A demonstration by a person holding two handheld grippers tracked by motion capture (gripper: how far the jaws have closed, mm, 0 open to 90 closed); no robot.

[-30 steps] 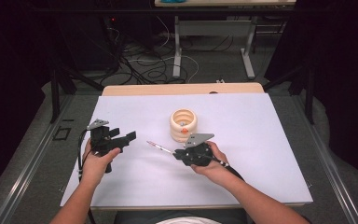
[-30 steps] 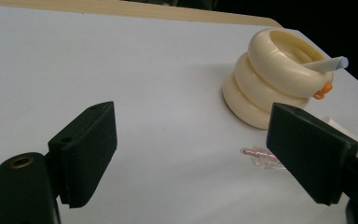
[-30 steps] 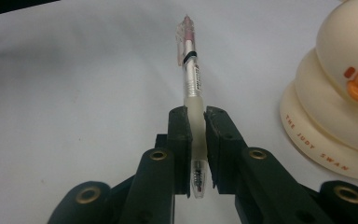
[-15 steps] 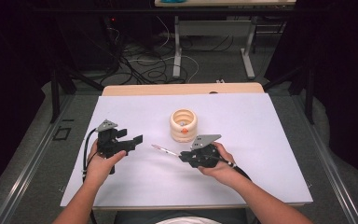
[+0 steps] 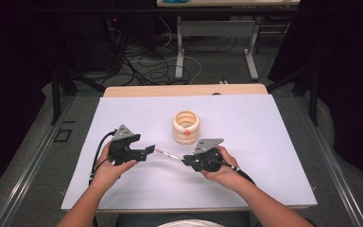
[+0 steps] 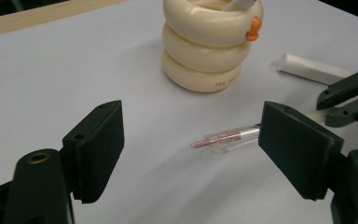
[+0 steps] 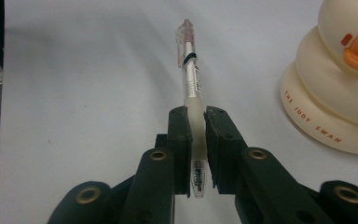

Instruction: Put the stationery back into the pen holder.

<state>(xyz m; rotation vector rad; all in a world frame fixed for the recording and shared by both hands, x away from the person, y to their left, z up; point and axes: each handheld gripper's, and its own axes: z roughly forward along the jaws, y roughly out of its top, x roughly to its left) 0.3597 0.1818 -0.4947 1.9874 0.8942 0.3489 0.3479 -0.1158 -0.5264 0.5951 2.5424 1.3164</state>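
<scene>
Looking down from the high view, the right gripper (image 5: 187,161) is clamped on a clear plastic pen with a pink inner tube (image 5: 166,153), holding it out level toward nine o'clock above the pale lilac surface (image 5: 264,142). The left gripper (image 5: 147,150) sits right at the pen's free end, and the cream ringed duck-shaped pen holder (image 5: 186,126) stands at twelve o'clock from the gap between the two tools.

Over to the left gripper view: the jaws stand wide apart, and the pen's pink-tipped end (image 6: 223,138) pokes in from three o'clock, partly behind the right-hand jaw rather than centred. A white tube (image 6: 313,70) lies on the surface at two o'clock, beside the holder.

Now the right gripper view: the jaws pinch the pen's frosted grip section, the barrel running straight up to twelve o'clock, the holder at two o'clock.

This looks like a handover. To do it cleanly, I'd say bring the left gripper further along so the barrel lies midway between its jaws, close squarely across the barrel, and let the right one loosen only once that hold is firm.
</scene>
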